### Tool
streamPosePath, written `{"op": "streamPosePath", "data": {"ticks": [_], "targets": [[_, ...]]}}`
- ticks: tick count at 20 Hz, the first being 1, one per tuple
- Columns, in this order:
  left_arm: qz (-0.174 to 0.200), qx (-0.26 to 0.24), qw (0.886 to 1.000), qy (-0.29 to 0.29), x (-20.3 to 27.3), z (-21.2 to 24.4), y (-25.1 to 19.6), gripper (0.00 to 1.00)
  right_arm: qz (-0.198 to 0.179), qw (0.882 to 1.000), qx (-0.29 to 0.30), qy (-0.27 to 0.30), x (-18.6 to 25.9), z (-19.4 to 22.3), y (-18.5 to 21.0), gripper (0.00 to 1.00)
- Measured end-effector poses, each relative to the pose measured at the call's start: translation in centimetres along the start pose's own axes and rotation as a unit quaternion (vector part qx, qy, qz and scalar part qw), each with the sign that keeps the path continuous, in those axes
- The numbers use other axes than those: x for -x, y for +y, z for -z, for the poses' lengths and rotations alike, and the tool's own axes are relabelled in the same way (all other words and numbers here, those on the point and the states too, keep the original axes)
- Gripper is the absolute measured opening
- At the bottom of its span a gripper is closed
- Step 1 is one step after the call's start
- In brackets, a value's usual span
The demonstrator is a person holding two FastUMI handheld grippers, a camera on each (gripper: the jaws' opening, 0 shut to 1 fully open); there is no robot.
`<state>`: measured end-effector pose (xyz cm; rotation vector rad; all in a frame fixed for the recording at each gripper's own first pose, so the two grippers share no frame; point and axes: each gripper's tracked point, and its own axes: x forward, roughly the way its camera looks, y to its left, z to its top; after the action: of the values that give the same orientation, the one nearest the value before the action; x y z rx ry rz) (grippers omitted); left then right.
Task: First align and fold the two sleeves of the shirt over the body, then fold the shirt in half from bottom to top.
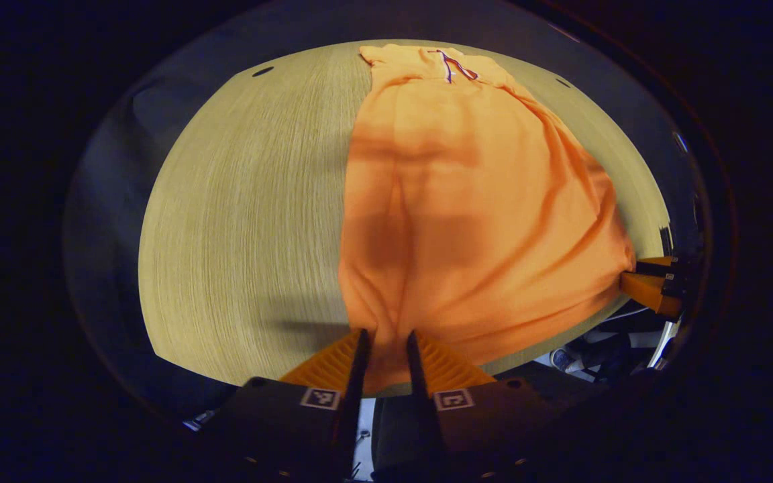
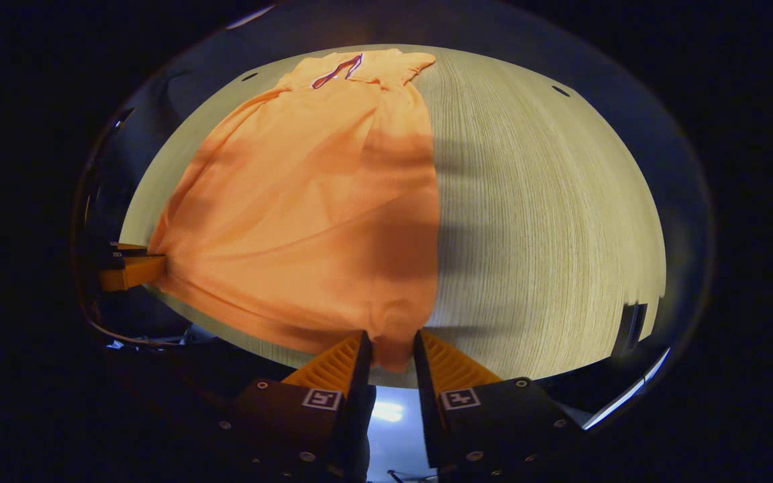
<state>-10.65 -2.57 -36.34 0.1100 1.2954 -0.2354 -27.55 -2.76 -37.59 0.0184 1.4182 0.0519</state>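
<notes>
Left tongs (image 1: 386, 342) and right tongs (image 2: 392, 345) each clamp a hem corner of orange polo shirt (image 1: 467, 201) on worktop (image 1: 245, 221)

A staged recording booth rather than a lived-in room: a pale wood-grain counter (image 1: 239, 221) with small dark holes near its far corners stands in dark surroundings, lit from above, with cables and equipment (image 1: 601, 345) cluttered below its near edge

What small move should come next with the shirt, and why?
Probably lift both hem corners and carry them toward the collar. The shirt already lies narrow on the table, and the left gripper and right gripper each pinch a bottom corner.
</notes>
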Motion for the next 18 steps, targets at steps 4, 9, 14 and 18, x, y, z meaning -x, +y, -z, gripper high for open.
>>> {"op": "streamPosePath", "data": {"ticks": [4,9,14,18], "targets": [[0.003,-0.018,1.0,-0.003,0.0,0.0,-0.2,0.02,-0.064,0.997,-0.032,0.006,-0.6,-0.2,2.1,0.2],[0.027,0.015,0.999,-0.014,1.1,-0.8,-0.5,0.02,-0.069,0.996,-0.049,-0.013,0.3,-0.8,2.4,0.03],[0.047,0.011,0.997,-0.062,4.1,-5.1,-1.3,0.02,-0.069,0.993,-0.067,-0.075,3.2,-6.2,0.9,0.03],[0.049,-0.008,0.994,-0.099,5.3,-10.8,-1.2,0.02,-0.077,0.99,-0.075,-0.093,4.5,-10.5,0.0,0.03]]}}
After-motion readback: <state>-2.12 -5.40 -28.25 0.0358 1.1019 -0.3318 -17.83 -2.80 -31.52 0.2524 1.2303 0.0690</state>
